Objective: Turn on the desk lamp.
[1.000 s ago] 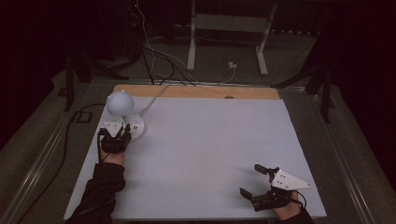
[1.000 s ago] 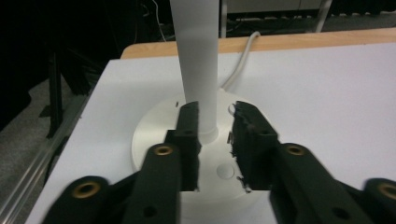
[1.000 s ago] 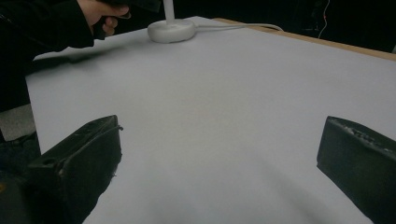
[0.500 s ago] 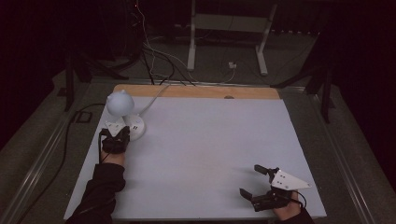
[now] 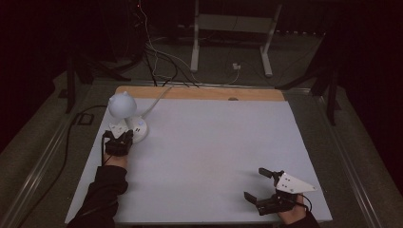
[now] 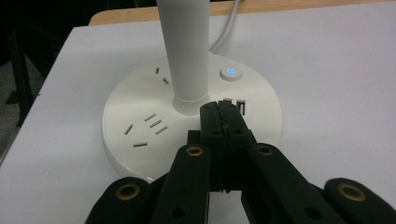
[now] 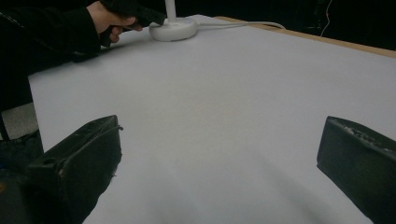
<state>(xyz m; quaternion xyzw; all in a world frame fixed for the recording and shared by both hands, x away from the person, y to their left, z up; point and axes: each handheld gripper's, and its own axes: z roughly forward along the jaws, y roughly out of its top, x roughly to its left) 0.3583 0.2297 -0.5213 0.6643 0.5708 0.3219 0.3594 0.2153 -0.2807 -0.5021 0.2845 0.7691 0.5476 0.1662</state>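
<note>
High view: overhead from the person's edge, facing forward-down, far from the lamp base [image 5: 137,129]. Left gripper view: right at the lamp base [image 6: 191,116], facing its stem. Right gripper view: low, well apart, facing the same lamp base [image 7: 173,29] across the table [image 7: 243,107].

A lamp [image 5: 127,121] stands at the table's [image 5: 214,142] far-left corner, its cord [image 5: 154,102] running off the far edge.
</note>
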